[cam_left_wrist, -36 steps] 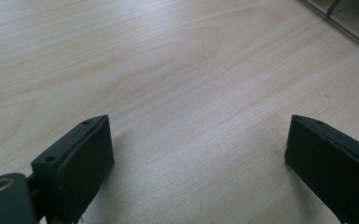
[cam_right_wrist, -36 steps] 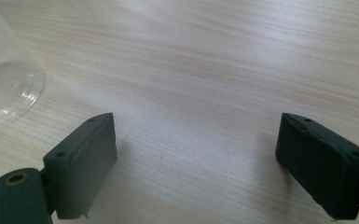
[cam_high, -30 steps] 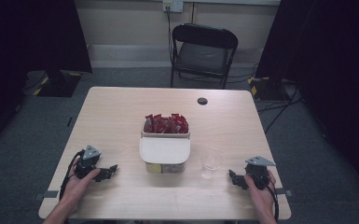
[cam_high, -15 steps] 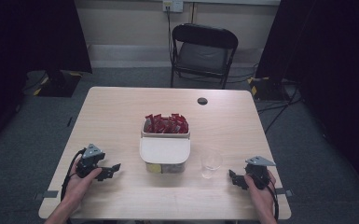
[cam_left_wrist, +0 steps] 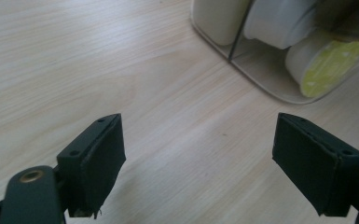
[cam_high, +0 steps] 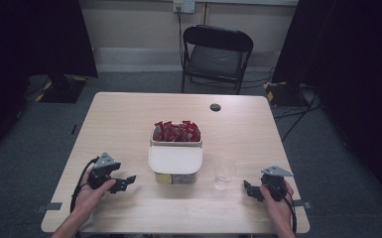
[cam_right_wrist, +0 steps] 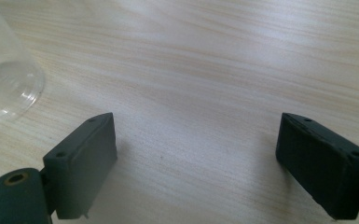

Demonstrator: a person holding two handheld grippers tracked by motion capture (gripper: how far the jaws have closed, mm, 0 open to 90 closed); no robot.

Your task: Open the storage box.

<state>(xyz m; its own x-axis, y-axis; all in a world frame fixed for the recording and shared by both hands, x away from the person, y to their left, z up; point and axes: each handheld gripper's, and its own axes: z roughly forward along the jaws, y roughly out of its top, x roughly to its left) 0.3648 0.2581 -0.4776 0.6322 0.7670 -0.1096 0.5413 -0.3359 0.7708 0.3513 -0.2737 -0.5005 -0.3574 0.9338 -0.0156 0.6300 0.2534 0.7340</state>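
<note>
My left gripper [cam_high: 121, 182] rests on the table [cam_high: 129, 124] just left of the white organizer box [cam_high: 174, 161], jaws spread wide with only bare wood between them, and the box's pods [cam_left_wrist: 324, 65] lie just ahead of it. My right gripper [cam_high: 250, 190] sits farther right of the box, jaws equally wide and gripping nothing, with the clear plastic cup [cam_high: 224, 172] standing between it and the box, near my jaws but untouched.
</note>
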